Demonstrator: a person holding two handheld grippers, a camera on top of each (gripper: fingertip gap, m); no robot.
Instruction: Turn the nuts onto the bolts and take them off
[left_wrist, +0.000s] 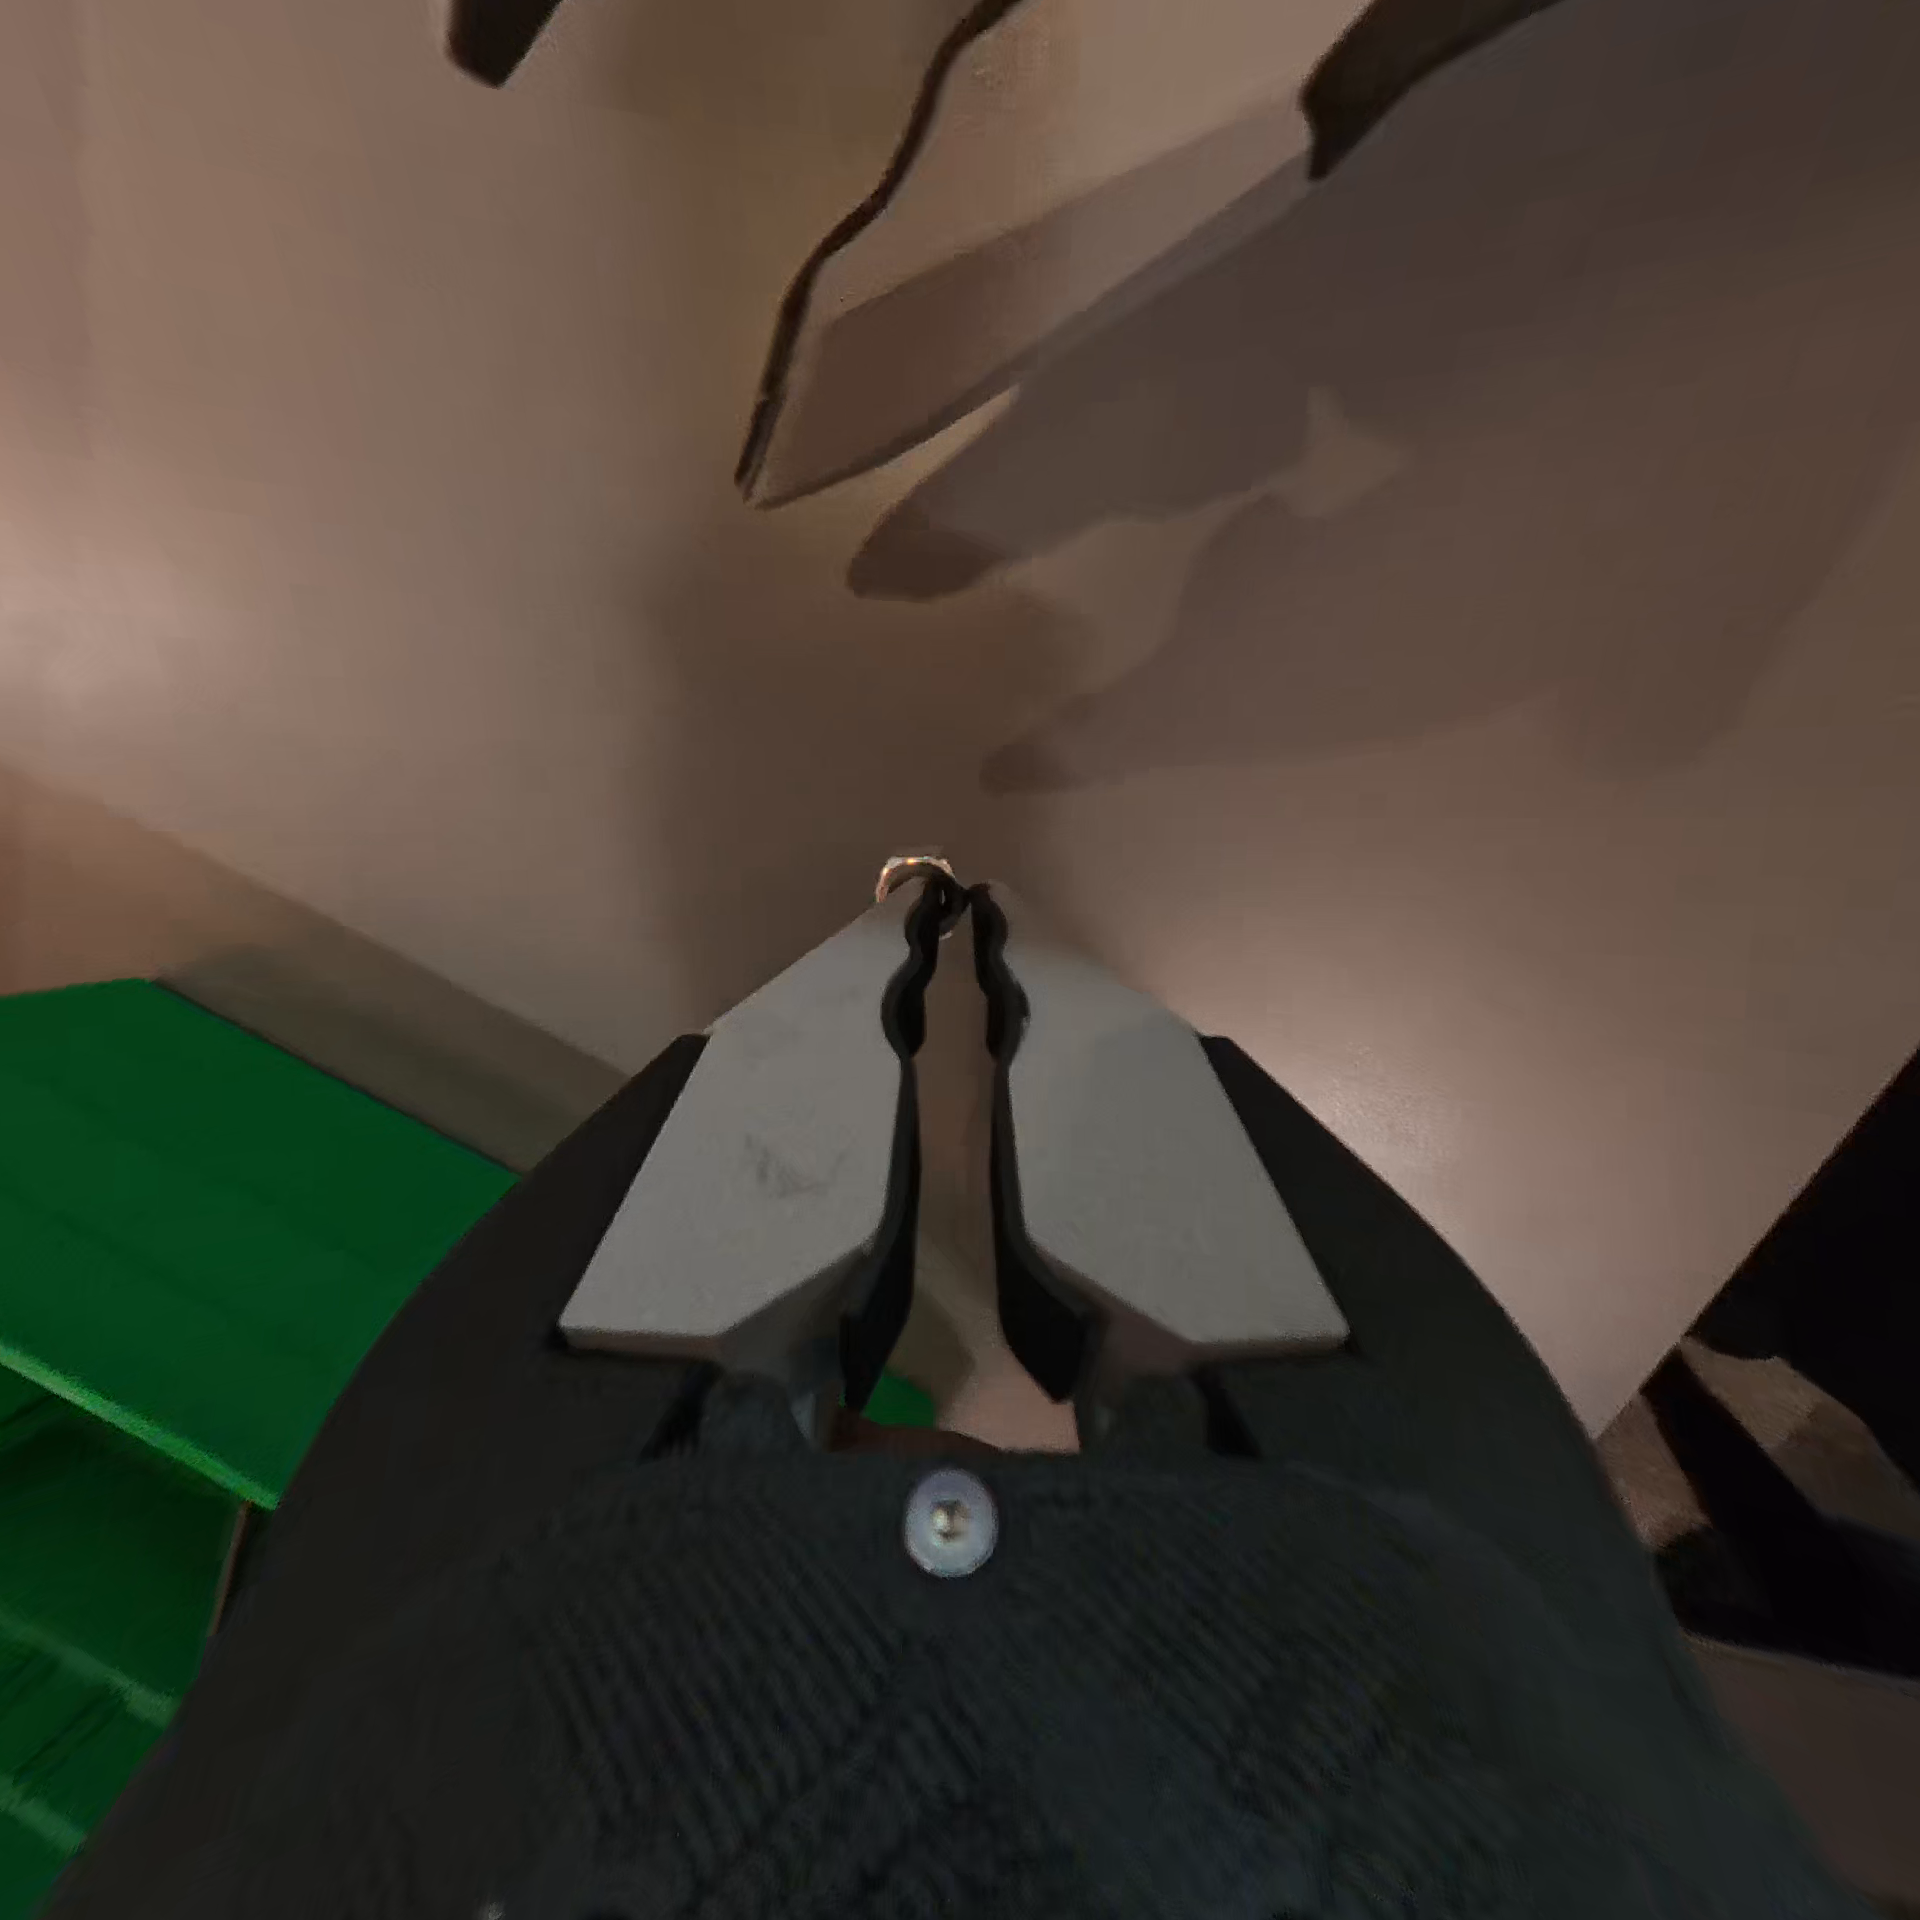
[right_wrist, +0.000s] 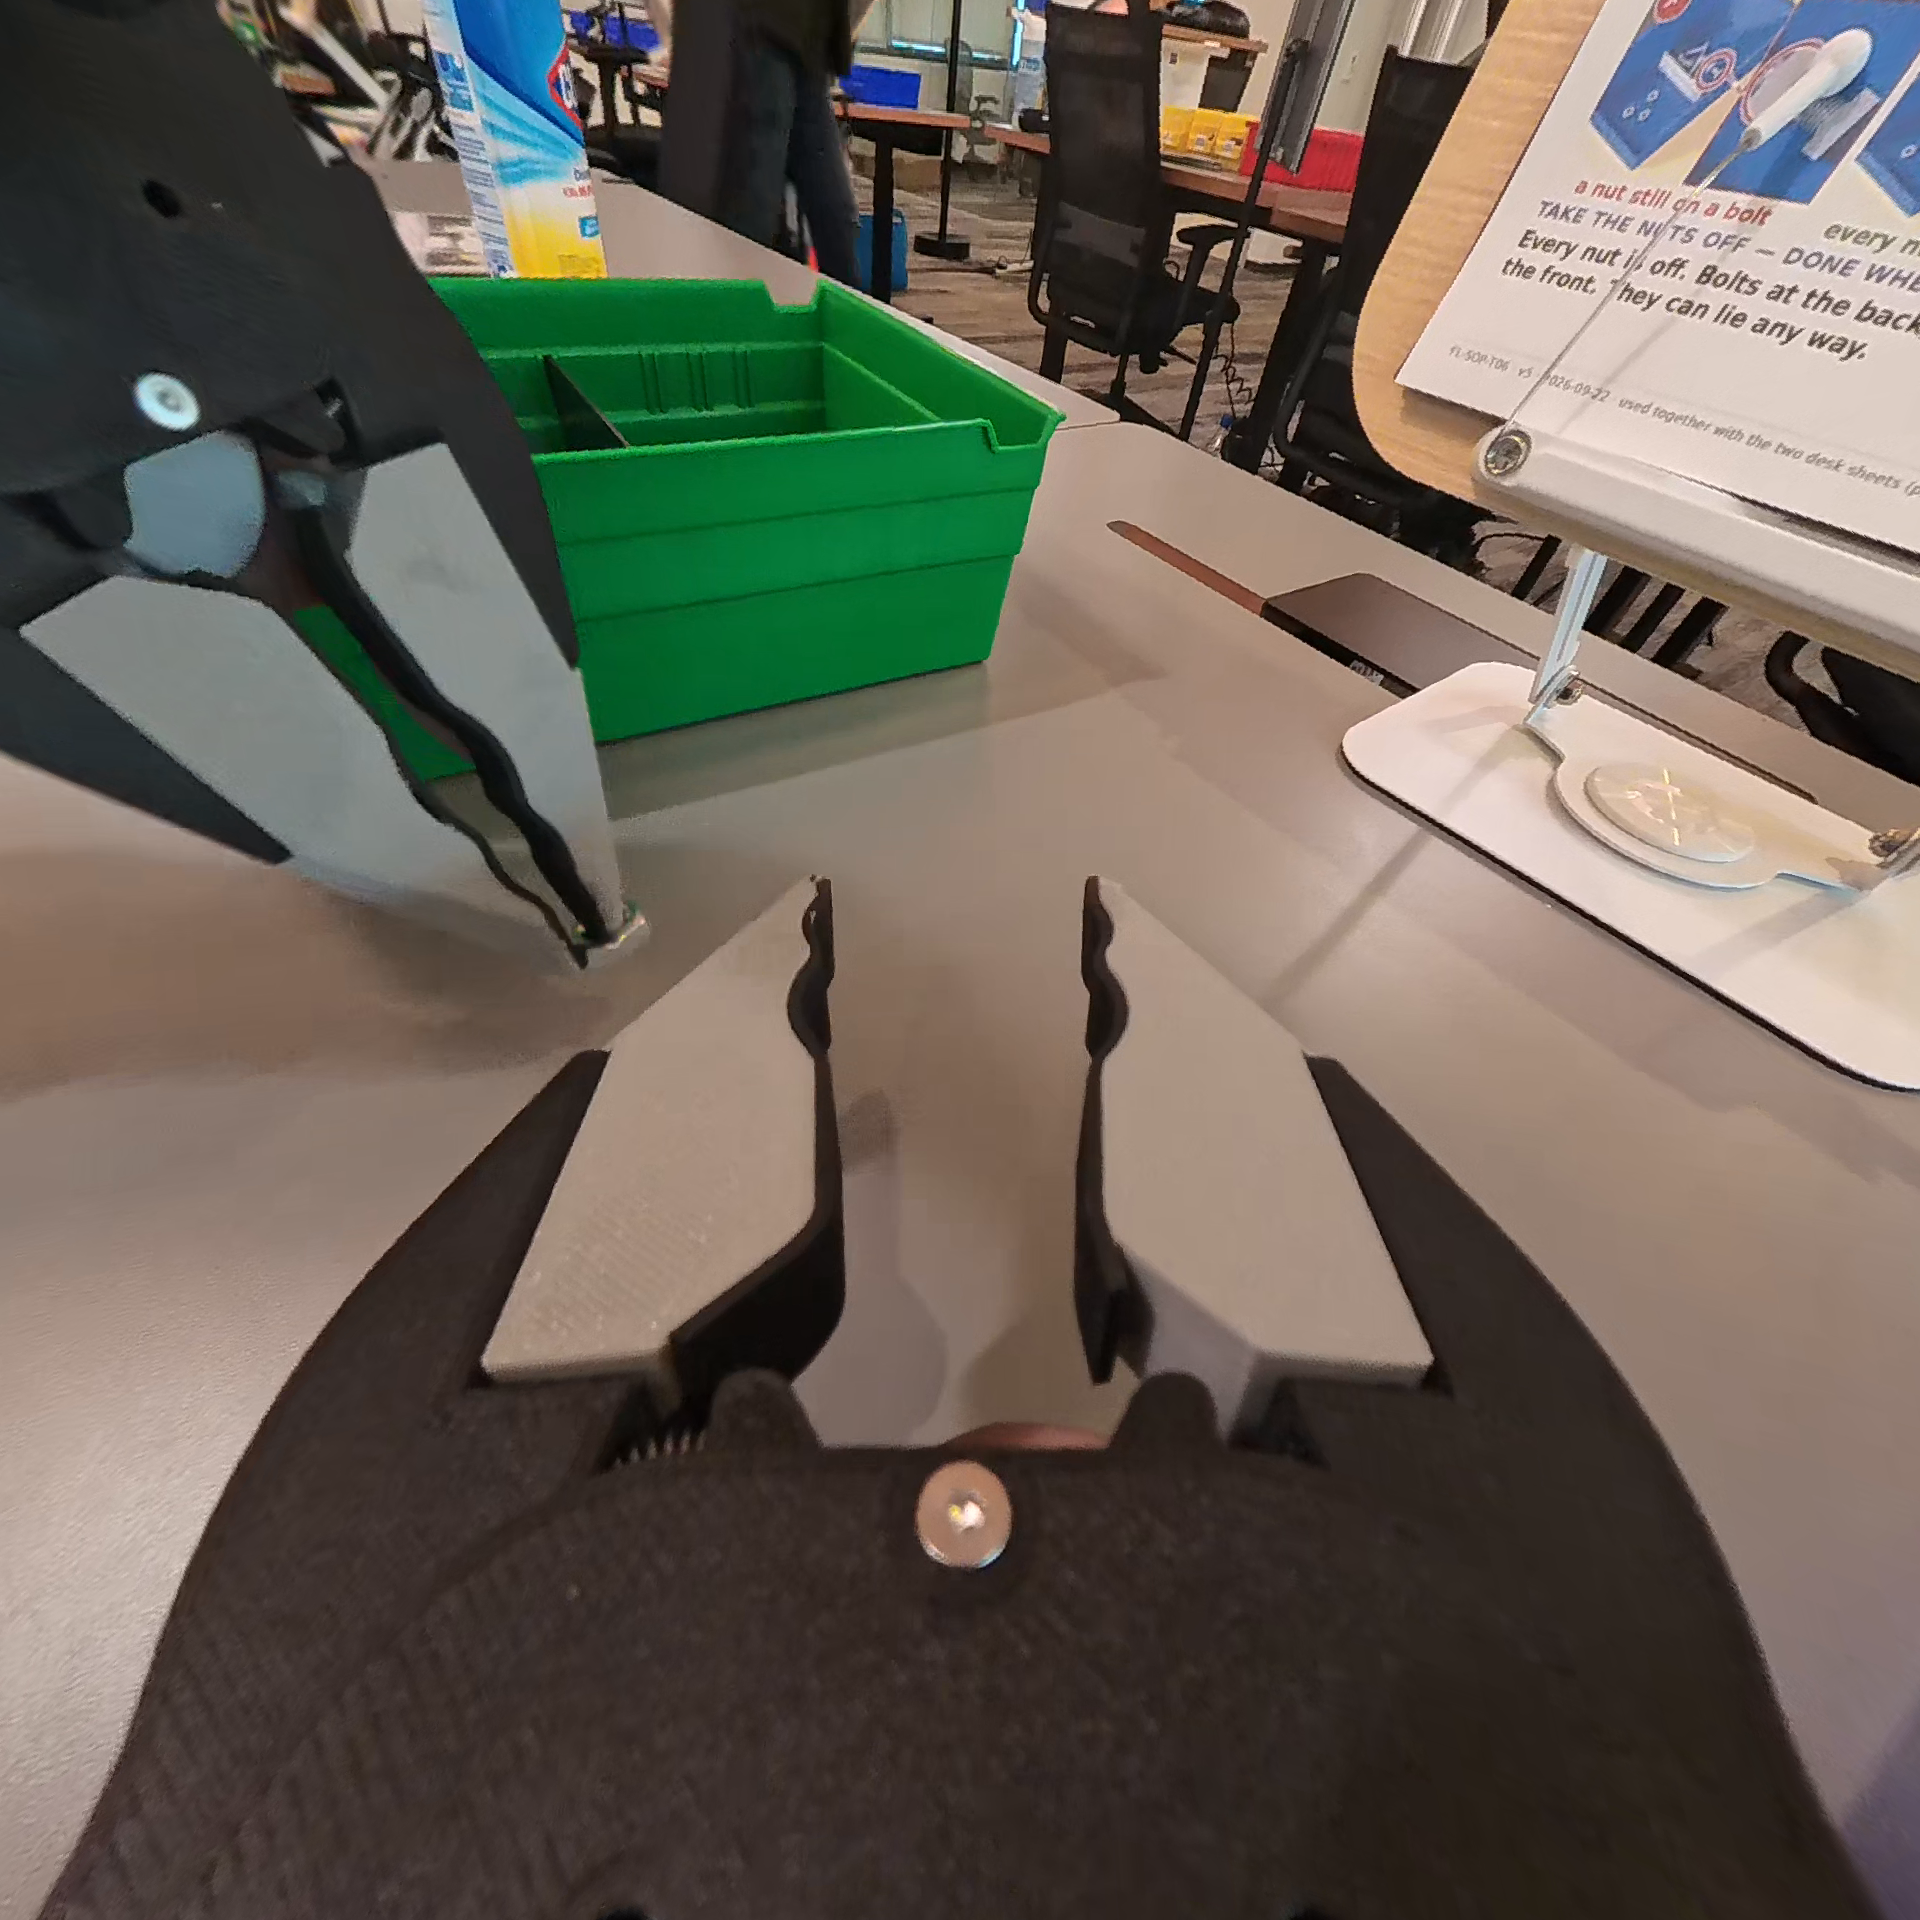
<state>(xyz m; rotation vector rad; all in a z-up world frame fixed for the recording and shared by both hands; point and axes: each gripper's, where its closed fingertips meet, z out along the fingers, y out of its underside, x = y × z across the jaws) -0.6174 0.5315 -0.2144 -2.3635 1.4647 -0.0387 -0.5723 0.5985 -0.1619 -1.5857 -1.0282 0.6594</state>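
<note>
My left gripper (left_wrist: 951, 899) points down at the grey table and is shut on a small silver nut (left_wrist: 912, 871) held at its fingertips, at or just above the table top. The same gripper (right_wrist: 597, 940) and nut (right_wrist: 621, 935) show at the left of the right wrist view. My right gripper (right_wrist: 951, 894) is open and empty, low over the table, a little to the right of the nut. It shows at the top of the left wrist view (left_wrist: 790, 416). No bolt is in view.
A green bin (right_wrist: 790, 520) with inner dividers stands behind the left gripper, also at the left of the left wrist view (left_wrist: 187, 1195). A white stand (right_wrist: 1621, 831) holding an instruction sheet is at the right. A spray bottle (right_wrist: 520, 135) stands behind the bin.
</note>
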